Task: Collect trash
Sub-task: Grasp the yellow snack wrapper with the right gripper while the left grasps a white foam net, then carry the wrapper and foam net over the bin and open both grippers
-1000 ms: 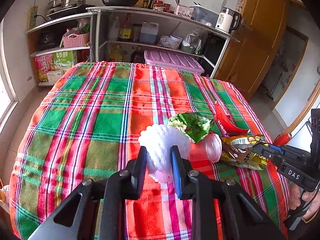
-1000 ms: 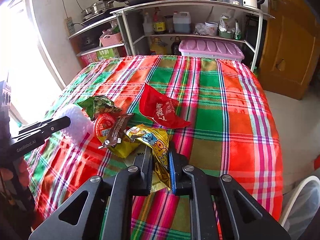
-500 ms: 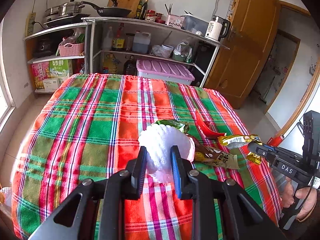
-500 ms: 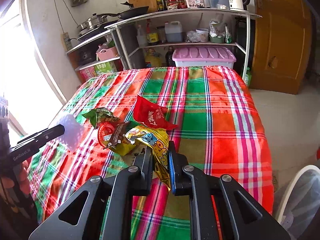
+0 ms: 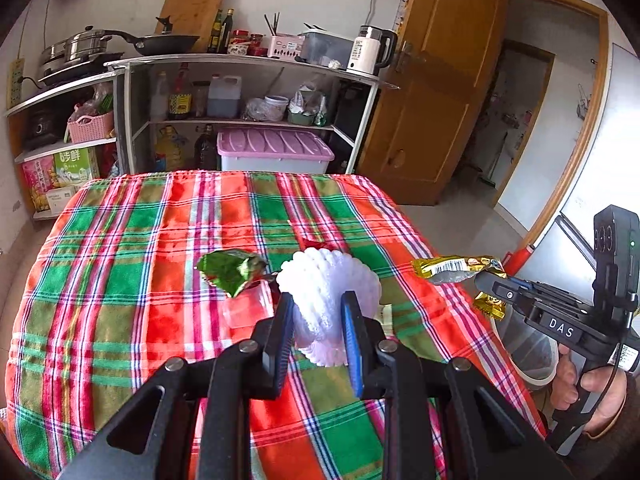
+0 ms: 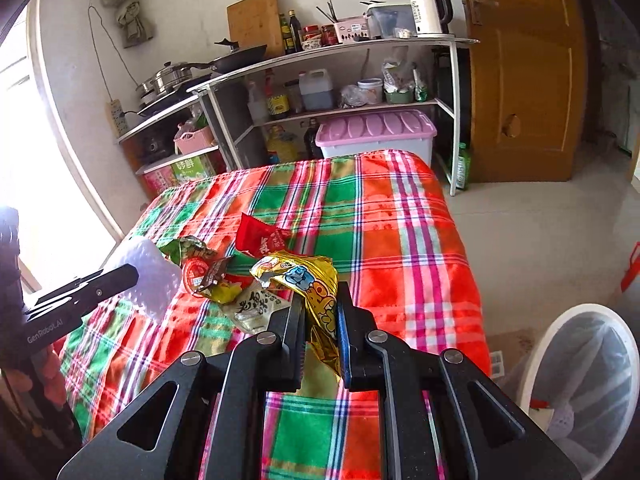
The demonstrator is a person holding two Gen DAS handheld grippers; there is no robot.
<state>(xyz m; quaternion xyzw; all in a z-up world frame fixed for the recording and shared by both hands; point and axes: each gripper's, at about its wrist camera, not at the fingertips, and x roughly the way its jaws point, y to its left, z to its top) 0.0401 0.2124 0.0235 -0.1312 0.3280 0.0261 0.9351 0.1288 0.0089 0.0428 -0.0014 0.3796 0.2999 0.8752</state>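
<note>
My left gripper (image 5: 318, 328) is shut on a white foam fruit net (image 5: 328, 292), held above the plaid tablecloth (image 5: 120, 280). My right gripper (image 6: 318, 320) is shut on a gold snack wrapper (image 6: 316, 292), lifted off the table; it also shows in the left wrist view (image 5: 456, 270). On the cloth lie a green wrapper (image 5: 232, 272), a clear plastic cup (image 5: 248, 308), a red wrapper (image 6: 260, 236), a red-lidded cup (image 6: 198, 272) and a pale packet (image 6: 256, 308). The foam net shows in the right wrist view (image 6: 148, 276).
A white trash bin lined with a bag (image 6: 580, 384) stands on the floor right of the table. Metal shelves (image 5: 240, 92) with kitchenware and a purple-lidded box (image 5: 276, 152) stand behind the table. A wooden door (image 5: 432, 92) is at the right.
Both grippers have risen and pulled back with their loads. The gold wrapper has left the pile on the cloth. The bin has come further into the right wrist view.
</note>
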